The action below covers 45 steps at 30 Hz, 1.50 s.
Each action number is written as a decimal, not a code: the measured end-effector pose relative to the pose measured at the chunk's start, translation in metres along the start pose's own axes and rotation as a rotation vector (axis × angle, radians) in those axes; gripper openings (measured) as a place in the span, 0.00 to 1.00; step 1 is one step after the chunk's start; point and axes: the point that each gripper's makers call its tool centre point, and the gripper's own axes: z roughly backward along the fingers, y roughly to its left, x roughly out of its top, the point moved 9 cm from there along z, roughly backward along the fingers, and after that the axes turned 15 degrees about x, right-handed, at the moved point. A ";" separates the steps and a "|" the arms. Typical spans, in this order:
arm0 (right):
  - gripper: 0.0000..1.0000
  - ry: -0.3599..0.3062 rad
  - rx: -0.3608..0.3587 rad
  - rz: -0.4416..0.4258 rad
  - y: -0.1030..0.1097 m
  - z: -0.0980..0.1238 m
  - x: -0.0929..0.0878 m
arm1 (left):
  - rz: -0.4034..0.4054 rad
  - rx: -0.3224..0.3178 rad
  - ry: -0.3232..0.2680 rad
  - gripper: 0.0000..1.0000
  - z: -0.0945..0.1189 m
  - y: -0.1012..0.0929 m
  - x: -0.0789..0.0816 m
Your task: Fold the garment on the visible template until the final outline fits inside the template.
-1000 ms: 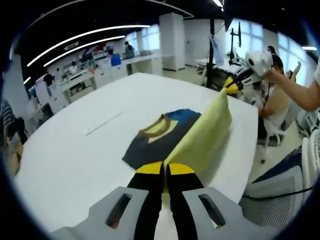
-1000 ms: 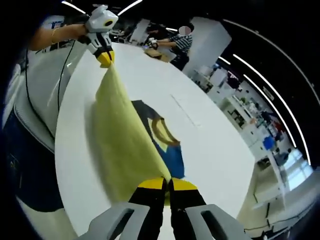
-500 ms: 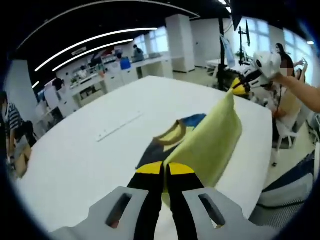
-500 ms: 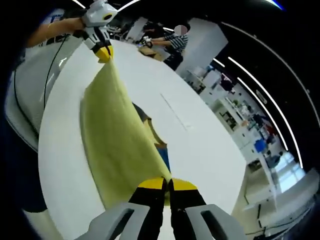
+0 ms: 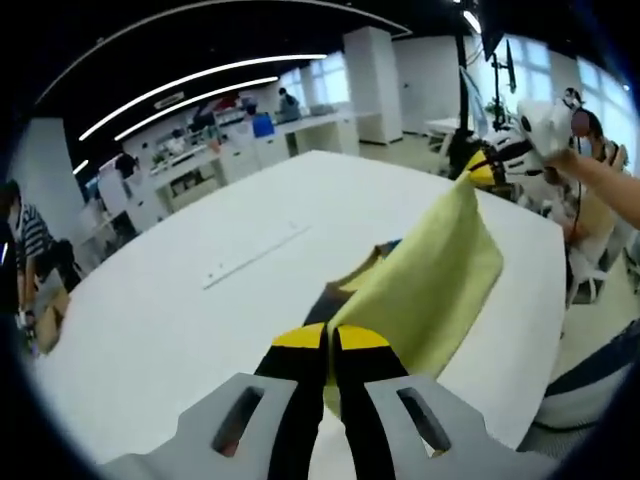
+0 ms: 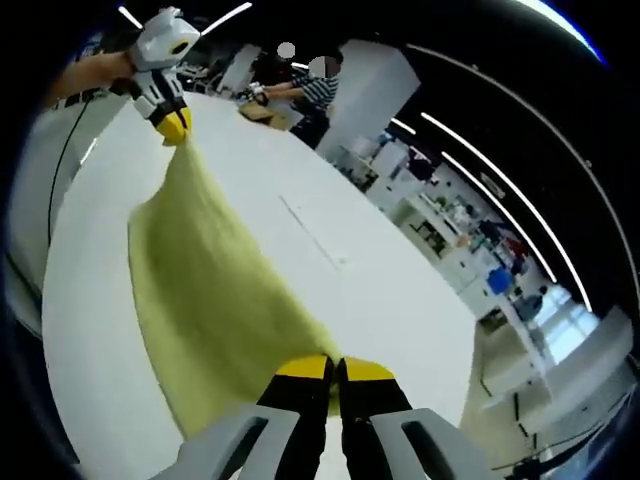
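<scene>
A garment with a pale yellow underside (image 5: 430, 280) hangs stretched between both grippers above a white table (image 5: 180, 300). Its dark blue front and tan collar (image 5: 352, 285) peek out beneath the lifted cloth. My left gripper (image 5: 330, 340) is shut on one corner of the garment. The right gripper (image 5: 478, 176), held by a person's hand, grips the far corner. In the right gripper view, my right gripper (image 6: 335, 368) is shut on the yellow cloth (image 6: 200, 300), and the left gripper (image 6: 172, 125) pinches the far corner.
A thin line of marks (image 5: 255, 257) runs across the white table. The table's near edge (image 5: 545, 330) drops to chairs on the right. Desks and people sit in the background (image 6: 300, 85). A seated person (image 5: 25, 260) is at the left.
Both grippers have carried the lifted yellow cloth further over the garment, so it now covers most of the blue front and collar. Both views have shifted with the hands.
</scene>
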 end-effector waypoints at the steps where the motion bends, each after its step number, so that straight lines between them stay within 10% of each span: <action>1: 0.00 -0.010 -0.006 -0.011 -0.002 -0.003 0.000 | 0.006 0.008 0.003 0.00 -0.002 0.002 -0.001; 10: 0.00 0.035 -0.024 -0.032 -0.008 -0.024 -0.004 | 0.035 0.024 -0.087 0.00 -0.025 0.005 -0.005; 45: 0.00 0.144 0.074 -0.262 -0.025 -0.116 -0.065 | 0.055 0.033 0.073 0.01 -0.129 0.010 -0.070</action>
